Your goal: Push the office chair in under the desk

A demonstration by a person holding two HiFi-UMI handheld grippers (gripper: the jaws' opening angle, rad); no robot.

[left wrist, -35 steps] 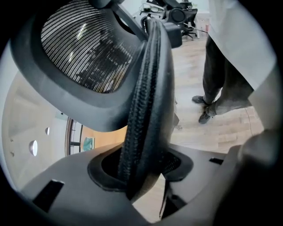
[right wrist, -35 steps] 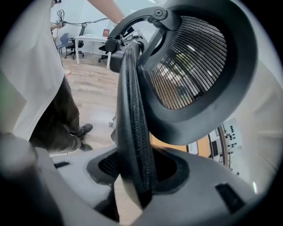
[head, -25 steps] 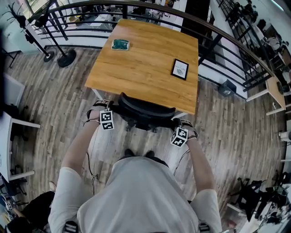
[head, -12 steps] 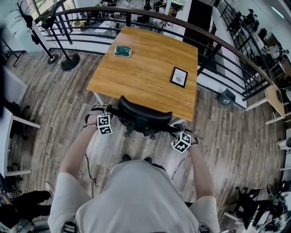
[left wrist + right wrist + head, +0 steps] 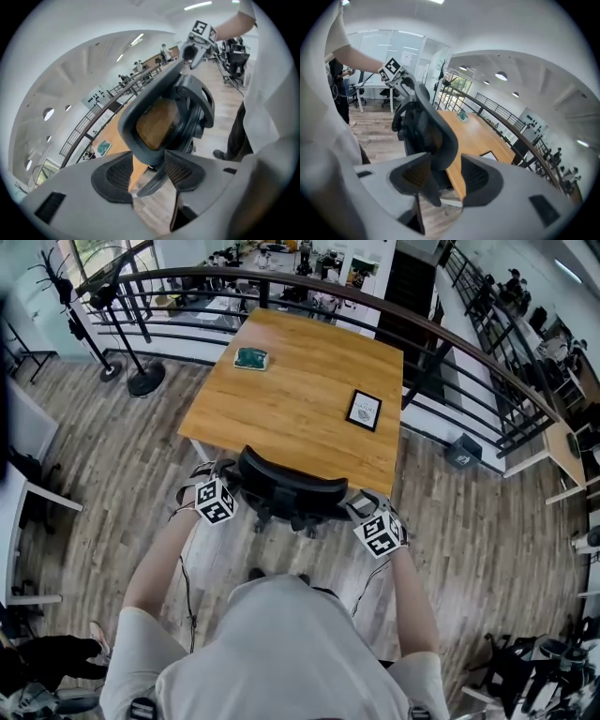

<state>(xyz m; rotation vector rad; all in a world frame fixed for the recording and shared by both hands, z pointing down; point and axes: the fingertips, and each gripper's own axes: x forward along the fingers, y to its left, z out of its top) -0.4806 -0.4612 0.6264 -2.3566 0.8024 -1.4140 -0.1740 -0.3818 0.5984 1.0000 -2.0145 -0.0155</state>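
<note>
Chair (image 5: pixel 286 491): lower centre of the head view, its back just beside the near edge of the desk (image 5: pixel 281 390). The seat is hidden below the back, so how far under it sits cannot be told.
Desk: upper centre of the frame. It carries a green item (image 5: pixel 250 357) at upper left and a framed card (image 5: pixel 364 410) at right, both well apart from the chair.
Left claw (image 5: pixel 149 174): on the left end of the chair's back. Its jaws stand wide and are closing, with the rim of the back between them and the pads apparently bearing on it.
Right claw (image 5: pixel 440 180): on the right end of the back. Its jaws stand wide with the rim between the pads, apparently gripped.
Step in hand: the push itself, judged near its end, as the back is almost at the desk edge.
Next move: an even forward push from both claws toward the top of the frame. Unequal force would likely swivel the chair off line.
</note>
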